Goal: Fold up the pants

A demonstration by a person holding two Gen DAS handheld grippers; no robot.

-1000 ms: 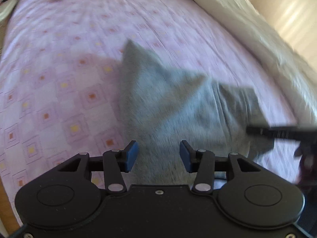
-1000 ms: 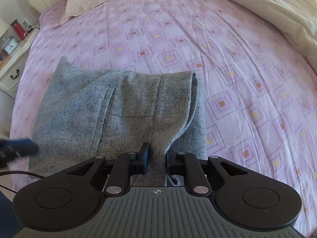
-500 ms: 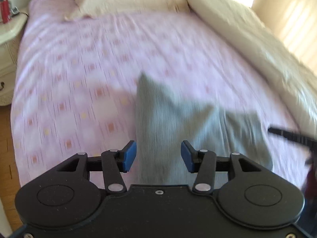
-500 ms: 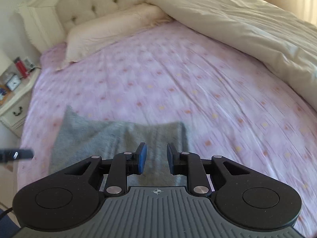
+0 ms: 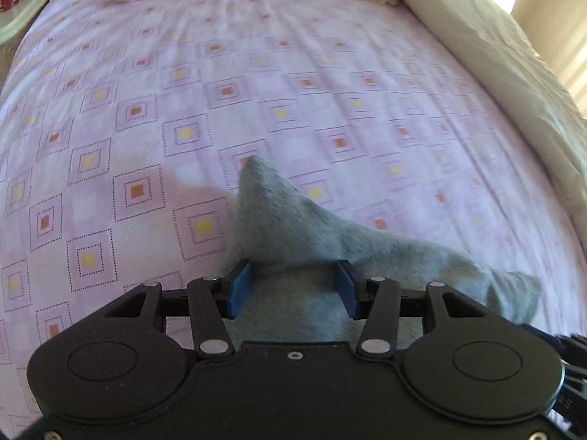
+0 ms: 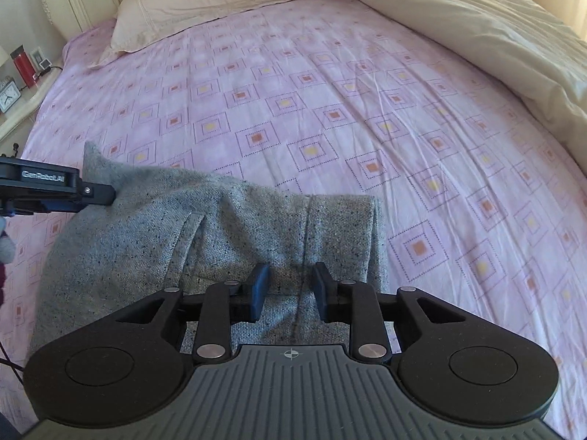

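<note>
Grey speckled pants (image 6: 227, 227) lie folded on the pink patterned bed sheet (image 6: 330, 110); one corner stands up in a peak (image 5: 256, 183). My right gripper (image 6: 290, 278) hovers over the fold's right part. Its jaws are opening, the cloth lies under and between them, and the pads do not press it. My left gripper (image 5: 291, 275) is over the pants' left edge, its jaws wide and still opening, with cloth between the blue pads but not pinched. The left gripper's tip (image 6: 55, 187) also shows by the peaked corner.
A cream pillow (image 6: 205, 3) lies at the head of the bed and a cream duvet (image 6: 477, 29) is bunched along the right side. A nightstand (image 6: 14, 99) with a red can and a clock stands at the far left. Open sheet stretches beyond the pants.
The right jaws have spread and let go of the pinched fold of cloth. The left jaws have widened a little, and the left gripper has shifted along the pants' edge.
</note>
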